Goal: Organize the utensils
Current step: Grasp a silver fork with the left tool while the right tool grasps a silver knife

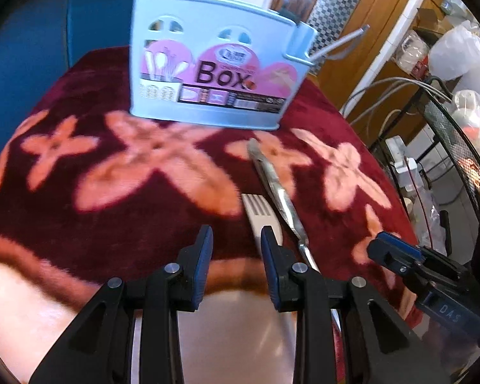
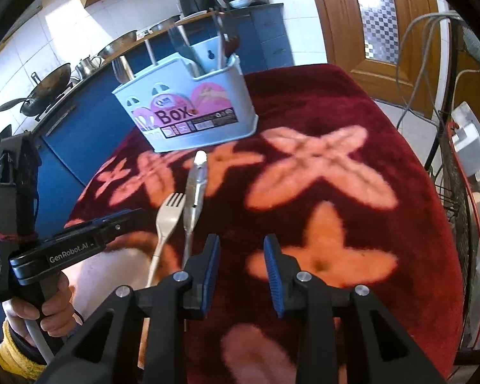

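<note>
Utensils wait on a dark red blanket (image 2: 352, 96) patterned with pink flowers, which covers the table. A white fork (image 2: 169, 216) and a slim silver utensil (image 2: 195, 188), its kind unclear, lie side by side, near each other, tips pointing toward a pale blue plastic holder (image 2: 188, 118) that stands upright farther back. The holder's pink front sticker reads "Box" in large dark letters; a small oval logo above it and the fine print below are too blurred to read. Several handles stick up out of the holder's compartments.

From the left wrist view, the left gripper (image 1: 236, 243) hovers low over the near edge of the blanket, its blue-padded fingers (image 1: 204, 249) apart and holding nothing; the fork (image 1: 260, 214) lies just beside the right-hand finger, its handle running under it, and the silver utensil (image 1: 280, 192) lies beyond. The holder (image 1: 214, 64) stands ahead.

The right gripper (image 2: 241, 252) also has its fingers (image 2: 272, 265) spread with nothing between them, above a pink flower, to the right of both utensils. In that view the left tool's black body bears the words "GenRobot.AI". In the left view the right tool's body (image 1: 432, 288) shows the letters "DAS".

Behind the table, woks (image 2: 48, 86) and metal pots sit on a blue-fronted counter, near a wooden door (image 2: 377, 16).
</note>
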Tool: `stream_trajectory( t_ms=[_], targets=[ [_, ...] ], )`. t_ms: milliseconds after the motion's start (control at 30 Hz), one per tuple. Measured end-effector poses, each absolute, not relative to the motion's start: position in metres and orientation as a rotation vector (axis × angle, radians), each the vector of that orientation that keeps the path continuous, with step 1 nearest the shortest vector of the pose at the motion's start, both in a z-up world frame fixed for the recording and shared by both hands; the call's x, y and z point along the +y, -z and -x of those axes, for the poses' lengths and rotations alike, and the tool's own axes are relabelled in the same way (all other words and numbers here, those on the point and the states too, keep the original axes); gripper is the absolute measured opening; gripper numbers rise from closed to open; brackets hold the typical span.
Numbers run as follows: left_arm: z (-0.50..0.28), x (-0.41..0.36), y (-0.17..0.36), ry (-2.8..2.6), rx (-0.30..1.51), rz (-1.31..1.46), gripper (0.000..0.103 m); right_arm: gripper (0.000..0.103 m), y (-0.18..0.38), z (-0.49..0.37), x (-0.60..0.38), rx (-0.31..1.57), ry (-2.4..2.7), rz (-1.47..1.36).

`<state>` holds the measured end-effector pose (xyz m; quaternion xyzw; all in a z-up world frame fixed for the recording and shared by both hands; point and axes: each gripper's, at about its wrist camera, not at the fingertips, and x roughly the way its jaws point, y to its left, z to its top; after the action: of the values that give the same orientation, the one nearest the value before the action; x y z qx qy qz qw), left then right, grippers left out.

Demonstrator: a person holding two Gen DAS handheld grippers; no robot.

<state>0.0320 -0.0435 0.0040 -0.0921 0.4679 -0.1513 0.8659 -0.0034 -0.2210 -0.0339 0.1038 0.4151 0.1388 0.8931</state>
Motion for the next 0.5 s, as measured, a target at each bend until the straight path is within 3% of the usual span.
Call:
stream_trajectory(
  t_ms=[233,367,500],
  targets=[
    [-0.039,-0.056,0.002,0.367,1.003,0.2,0.031,0.031,0.036,0.006,-0.231,0.846,-0.271,-0.22],
    [-0.043,-0.059,0.004,0.371,1.004,0.2,0.025,0.032,0.037,0.008,-0.235,0.839,-0.262,-0.222],
    [-0.047,-0.061,0.007,0.393,1.002,0.207,0.011,0.032,0.04,0.006,-0.238,0.846,-0.258,-0.234]
  ],
)
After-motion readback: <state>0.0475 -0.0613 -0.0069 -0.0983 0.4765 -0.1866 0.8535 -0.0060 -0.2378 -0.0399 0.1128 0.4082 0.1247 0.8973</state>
